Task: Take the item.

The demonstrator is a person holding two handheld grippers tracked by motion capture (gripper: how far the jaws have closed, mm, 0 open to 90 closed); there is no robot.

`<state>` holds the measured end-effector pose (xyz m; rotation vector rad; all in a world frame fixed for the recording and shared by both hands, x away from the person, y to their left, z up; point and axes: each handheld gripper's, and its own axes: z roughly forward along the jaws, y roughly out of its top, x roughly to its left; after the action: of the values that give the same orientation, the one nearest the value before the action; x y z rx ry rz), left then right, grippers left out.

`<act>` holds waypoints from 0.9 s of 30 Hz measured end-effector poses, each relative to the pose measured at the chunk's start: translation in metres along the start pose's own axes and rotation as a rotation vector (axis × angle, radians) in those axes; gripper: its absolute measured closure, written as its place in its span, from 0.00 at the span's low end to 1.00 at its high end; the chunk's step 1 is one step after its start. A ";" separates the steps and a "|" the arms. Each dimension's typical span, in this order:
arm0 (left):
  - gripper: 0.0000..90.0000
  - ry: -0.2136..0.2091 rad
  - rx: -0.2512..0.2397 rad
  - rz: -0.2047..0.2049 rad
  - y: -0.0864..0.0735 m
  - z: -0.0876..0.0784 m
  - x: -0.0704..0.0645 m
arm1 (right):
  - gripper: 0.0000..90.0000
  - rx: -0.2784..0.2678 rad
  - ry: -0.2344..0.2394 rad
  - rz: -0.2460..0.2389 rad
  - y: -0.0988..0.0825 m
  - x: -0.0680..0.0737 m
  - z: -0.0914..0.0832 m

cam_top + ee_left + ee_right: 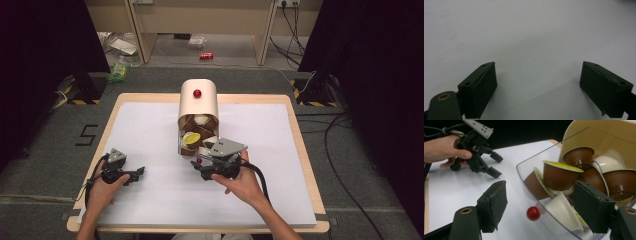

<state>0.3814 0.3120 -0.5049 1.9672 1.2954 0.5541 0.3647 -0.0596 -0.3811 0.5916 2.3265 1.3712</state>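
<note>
Sitting at the table's (150, 125) twelve o'clock edge is a cream, arch-topped dispenser (198, 102) with a red knob (197, 93), its clear plastic drawer (529, 168) pulled open and showing glossy brown and white capsules (560, 176), one with a yellow lid. The right hand-held gripper (541, 207) is gaping open around the drawer's red knob (533, 213). The left hand-held gripper (537, 82), at eight o'clock, is spreading open over bare white sheet. The drawer's far contents are hiding inside the housing.
</note>
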 end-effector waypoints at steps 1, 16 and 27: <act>0.15 0.000 0.000 0.000 0.000 0.000 0.000 | 0.31 -0.002 -0.006 0.005 0.001 -0.001 0.001; 0.15 0.000 0.000 0.000 0.000 0.000 0.000 | 0.32 -0.021 -0.045 0.041 0.013 -0.010 0.007; 0.15 0.000 0.001 0.000 0.000 0.000 0.000 | 0.35 -0.014 -0.064 0.040 0.017 -0.016 0.014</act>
<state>0.3814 0.3119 -0.5049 1.9679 1.2957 0.5544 0.3878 -0.0506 -0.3704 0.6720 2.2642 1.3644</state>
